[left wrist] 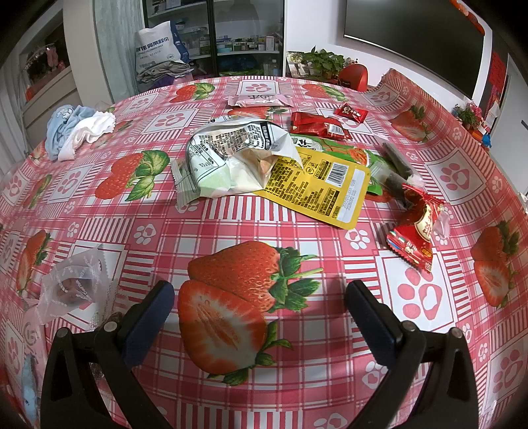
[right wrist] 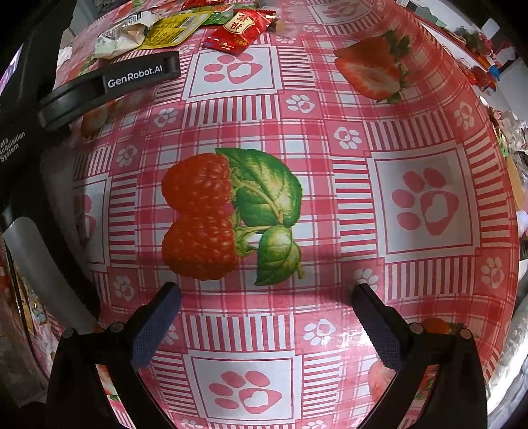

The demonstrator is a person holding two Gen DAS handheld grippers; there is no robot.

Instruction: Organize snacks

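Snack packets lie in a loose heap mid-table in the left wrist view: a crumpled white bag [left wrist: 231, 148], a flat yellow pouch [left wrist: 323, 181], a green packet [left wrist: 349, 151], red packets [left wrist: 316, 127], a pink packet [left wrist: 260, 100] and a red candy wrapper [left wrist: 417, 231] at the right. A clear wrapper [left wrist: 72, 283] sits close by at the left. My left gripper [left wrist: 260, 293] hovers open over the cloth, short of the heap, holding nothing. My right gripper [right wrist: 267, 293] is open and empty over bare cloth; the red wrapper [right wrist: 237, 29] and yellow pouch [right wrist: 171, 29] lie far ahead.
The table [left wrist: 231, 231] wears a pink checked cloth with strawberry prints. White and blue cloths [left wrist: 79, 128] lie at its far left. The left gripper's body [right wrist: 109, 82] shows at the upper left of the right wrist view. Beyond the table stand a cabinet, a bag, plants and a dark screen.
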